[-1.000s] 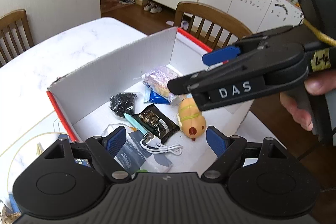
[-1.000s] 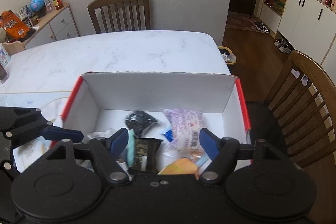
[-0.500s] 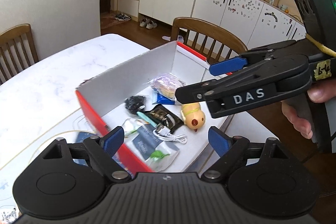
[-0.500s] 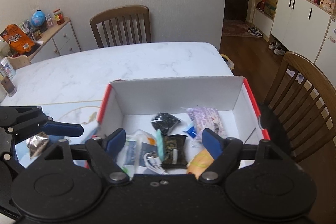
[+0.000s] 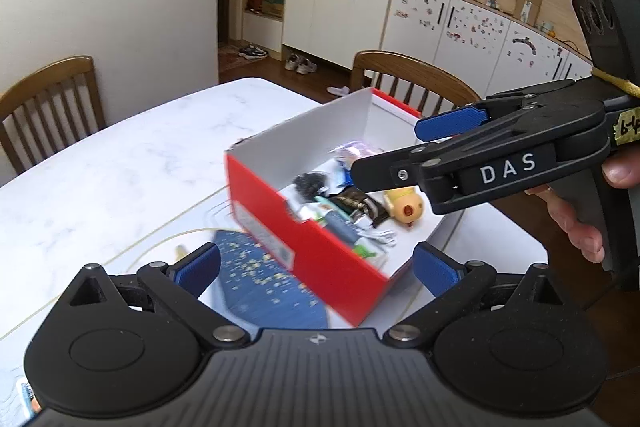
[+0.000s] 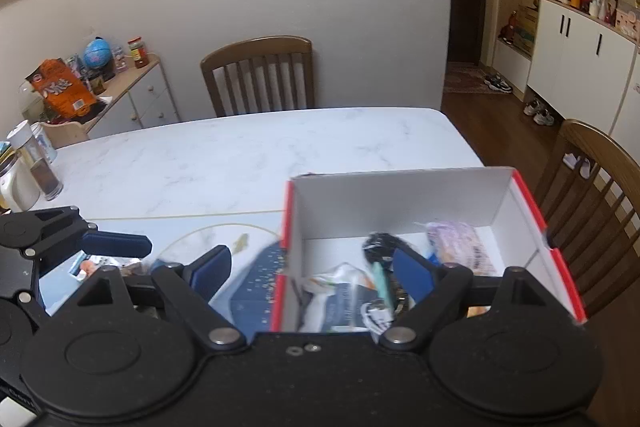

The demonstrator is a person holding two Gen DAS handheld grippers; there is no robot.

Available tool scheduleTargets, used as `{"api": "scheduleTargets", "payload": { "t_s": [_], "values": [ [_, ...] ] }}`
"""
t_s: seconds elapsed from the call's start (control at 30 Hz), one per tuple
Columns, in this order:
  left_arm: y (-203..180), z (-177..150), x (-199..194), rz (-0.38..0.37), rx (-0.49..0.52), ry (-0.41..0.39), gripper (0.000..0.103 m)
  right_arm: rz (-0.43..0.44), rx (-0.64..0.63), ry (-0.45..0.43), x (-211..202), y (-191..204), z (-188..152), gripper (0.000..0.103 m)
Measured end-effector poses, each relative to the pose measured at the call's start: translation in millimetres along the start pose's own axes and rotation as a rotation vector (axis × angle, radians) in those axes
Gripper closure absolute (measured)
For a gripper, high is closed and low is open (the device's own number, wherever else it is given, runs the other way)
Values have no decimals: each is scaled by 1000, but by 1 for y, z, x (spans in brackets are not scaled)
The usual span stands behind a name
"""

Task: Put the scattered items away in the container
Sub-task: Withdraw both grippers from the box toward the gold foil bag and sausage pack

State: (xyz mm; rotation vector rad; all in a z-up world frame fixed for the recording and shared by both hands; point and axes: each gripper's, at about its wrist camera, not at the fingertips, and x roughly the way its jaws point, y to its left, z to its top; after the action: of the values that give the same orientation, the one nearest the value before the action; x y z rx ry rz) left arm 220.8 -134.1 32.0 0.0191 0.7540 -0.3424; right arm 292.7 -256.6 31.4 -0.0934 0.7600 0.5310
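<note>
A red cardboard box [image 5: 304, 247] with a white inside stands on the white marble table; it also shows in the right wrist view [image 6: 400, 203]. It holds several items, among them a yellow toy [image 5: 406, 205], a black packet [image 5: 354, 203], a white cable [image 5: 378, 235], a black clump [image 5: 310, 183] and a purple-white packet [image 6: 456, 241]. A dark blue speckled pouch [image 5: 260, 287] lies on the table left of the box, also in the right wrist view [image 6: 256, 279]. My left gripper [image 5: 316, 269] is open and empty above the box's near corner. My right gripper [image 6: 310, 273] is open and empty over the box's left wall.
Small packets [image 6: 104, 265] lie on the table at the left. Jars and a white kettle [image 6: 18, 183] stand at the table's left edge. Wooden chairs stand at the far side [image 6: 258, 75] and the right [image 6: 600, 187]. The table edge runs just right of the box.
Both grippers have pulled back and up to the left of the box. The blue pouch and more table have come into view. Both stay open and empty.
</note>
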Motion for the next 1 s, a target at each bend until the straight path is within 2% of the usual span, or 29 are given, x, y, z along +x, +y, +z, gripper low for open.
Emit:
{"api": "scheduleTargets", "payload": {
  "t_s": [0.1, 0.27, 0.5, 1.0],
  "values": [
    [13, -9, -13, 15, -9, -14, 0, 5, -4, -4, 0, 15, -1, 15],
    [36, -30, -35, 82, -33, -37, 0, 2, -25, -2, 3, 41, -4, 15],
    [75, -55, -64, 146, -88, -49, 0, 40, -86, 3, 12, 79, -12, 15],
    [145, -99, -85, 270, -205, -67, 0, 105, -178, 16, 39, 141, -19, 15]
  ]
}}
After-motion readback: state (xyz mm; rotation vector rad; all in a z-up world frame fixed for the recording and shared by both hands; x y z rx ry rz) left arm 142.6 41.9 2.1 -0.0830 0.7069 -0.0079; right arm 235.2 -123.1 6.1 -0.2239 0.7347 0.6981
